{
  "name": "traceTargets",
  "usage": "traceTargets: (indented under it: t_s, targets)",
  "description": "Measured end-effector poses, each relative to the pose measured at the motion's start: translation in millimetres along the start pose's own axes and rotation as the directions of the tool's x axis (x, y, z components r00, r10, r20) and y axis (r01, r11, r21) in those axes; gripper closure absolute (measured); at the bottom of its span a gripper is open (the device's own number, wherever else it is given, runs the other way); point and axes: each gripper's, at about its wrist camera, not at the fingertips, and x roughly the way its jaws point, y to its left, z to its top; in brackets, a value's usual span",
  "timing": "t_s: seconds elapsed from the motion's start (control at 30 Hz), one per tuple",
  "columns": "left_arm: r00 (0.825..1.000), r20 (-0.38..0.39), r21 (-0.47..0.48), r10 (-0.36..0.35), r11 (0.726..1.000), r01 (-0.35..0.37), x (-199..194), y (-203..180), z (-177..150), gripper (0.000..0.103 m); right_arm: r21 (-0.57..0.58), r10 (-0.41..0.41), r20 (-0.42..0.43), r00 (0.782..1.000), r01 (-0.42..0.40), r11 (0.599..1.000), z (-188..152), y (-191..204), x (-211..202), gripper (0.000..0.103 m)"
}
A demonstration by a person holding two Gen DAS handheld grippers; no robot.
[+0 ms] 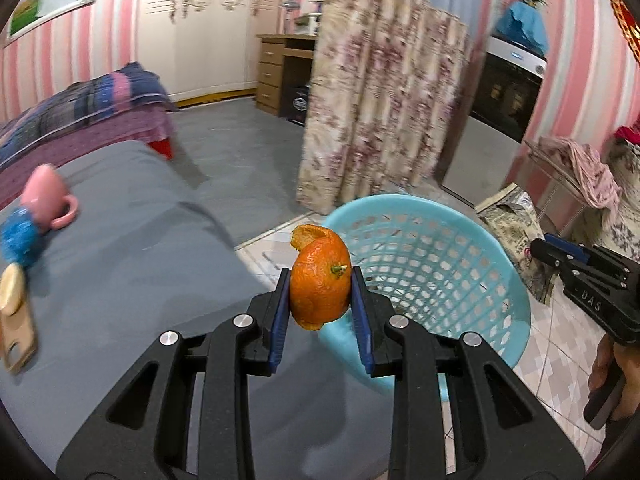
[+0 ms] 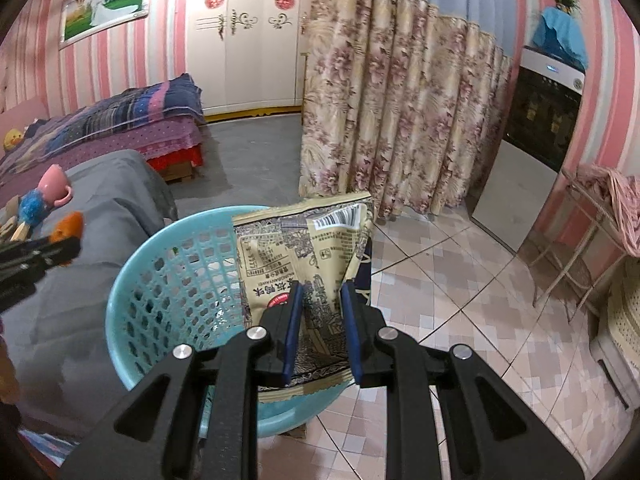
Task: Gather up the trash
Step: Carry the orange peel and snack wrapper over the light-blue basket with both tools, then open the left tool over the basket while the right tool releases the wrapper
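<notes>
Your left gripper [image 1: 320, 280] angles downward, clamped on an orange peel [image 1: 320, 284], holding it over the near rim of the turquoise laundry basket [image 1: 432, 256] beside the grey-covered desk [image 1: 120, 280]. Your right gripper [image 2: 322, 300] also tilts down, pinching a beige snack wrapper [image 2: 304, 256] upright above the same basket. Pink mug [image 1: 46, 196] lies on the desk.
</notes>
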Motion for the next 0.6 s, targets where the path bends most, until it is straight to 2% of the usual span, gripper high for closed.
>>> traceTargets:
  t_s: [0.1, 0.3, 0.33, 0.37, 0.47, 0.6]
  targets:
    - [1.000, -0.007, 0.027, -0.027, 0.999, 0.027, 17.6, -16.8, 6.6, 0.075, 0.011, -0.008, -0.007, 1.000, 0.008, 1.000, -1.5, -5.2, 5.8, 0.082]
    - [0.999, -0.010, 0.086, -0.035, 0.996, 0.036, 37.9, -38.9, 20.3, 0.069, 0.017, -0.019, -0.012, 1.000, 0.020, 1.000, -2.4, -4.9, 12.4, 0.082]
    - [0.999, -0.008, 0.090, -0.034, 0.995, 0.035, 38.9, -40.1, 22.1, 0.060, 0.018, -0.020, -0.013, 1.000, 0.020, 1.000, -2.5, -3.4, 12.5, 0.082]
    - [1.000, -0.002, 0.091, -0.028, 0.995, 0.029, 38.8, -39.5, 24.2, 0.046, 0.019, -0.021, -0.013, 1.000, 0.021, 1.000, -2.4, -2.3, 11.8, 0.082]
    - [0.999, 0.037, 0.081, 0.008, 0.997, -0.011, 31.7, -31.1, 29.0, 0.020, 0.010, -0.021, -0.015, 1.000, 0.021, 1.000, -2.5, 0.8, 12.6, 0.082]
    - [0.998, 0.044, 0.043, 0.043, 0.998, -0.045, 22.1, -8.3, 31.5, 0.016, -0.009, -0.026, -0.017, 1.000, 0.025, 1.000, -2.7, 7.8, 15.2, 0.082]
